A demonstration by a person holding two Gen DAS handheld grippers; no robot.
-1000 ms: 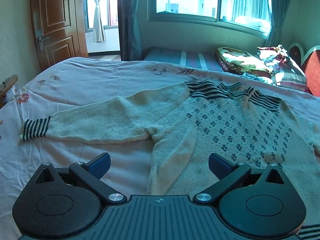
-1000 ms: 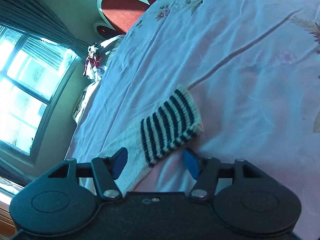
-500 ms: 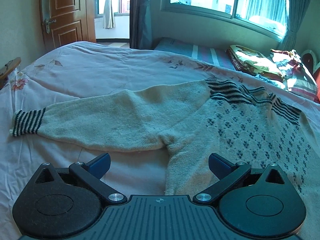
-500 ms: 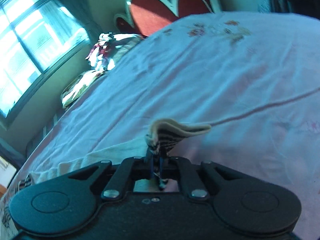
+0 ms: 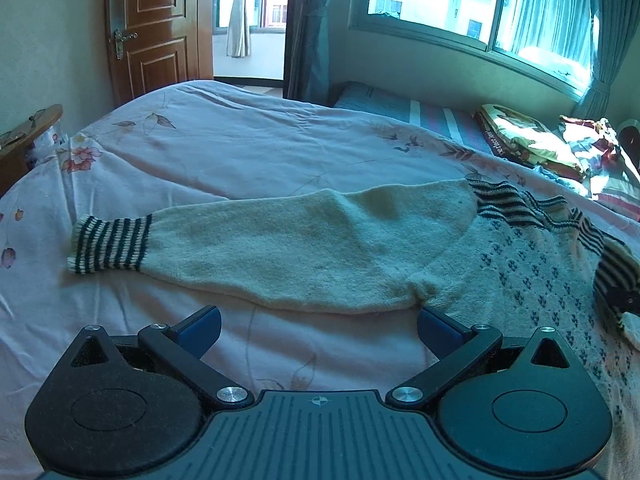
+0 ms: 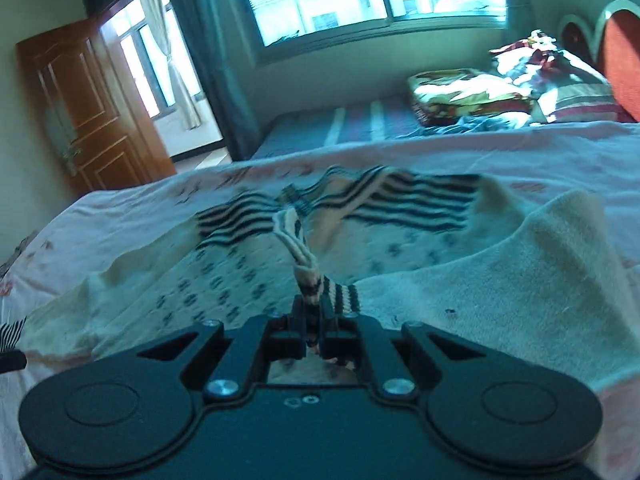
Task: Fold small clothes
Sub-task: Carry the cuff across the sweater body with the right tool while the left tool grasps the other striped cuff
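A cream knitted sweater [image 5: 520,272] with dark striped collar and cuffs lies flat on the bed. Its left sleeve [image 5: 288,252] stretches out to the left, ending in a striped cuff [image 5: 110,244]. My left gripper [image 5: 318,326] is open and empty, hovering just in front of that sleeve near the armpit. My right gripper [image 6: 314,312] is shut on the other sleeve's striped cuff [image 6: 304,264] and holds it up over the sweater's body [image 6: 224,276]; that sleeve [image 6: 500,296] drapes folded across to the right. The right gripper also shows at the left wrist view's right edge [image 5: 624,300].
The pink floral bedsheet [image 5: 240,152] covers the bed. Pillows and folded bedding [image 5: 532,140] pile at the far right by a red headboard [image 6: 620,48]. A striped mattress [image 6: 360,124] lies under the window. A wooden door [image 5: 152,32] stands at the back left.
My right gripper closed on the right sleeve's cuff, lifted it and swung it over the sweater's body. My left gripper shifted left along the left sleeve and stayed open.
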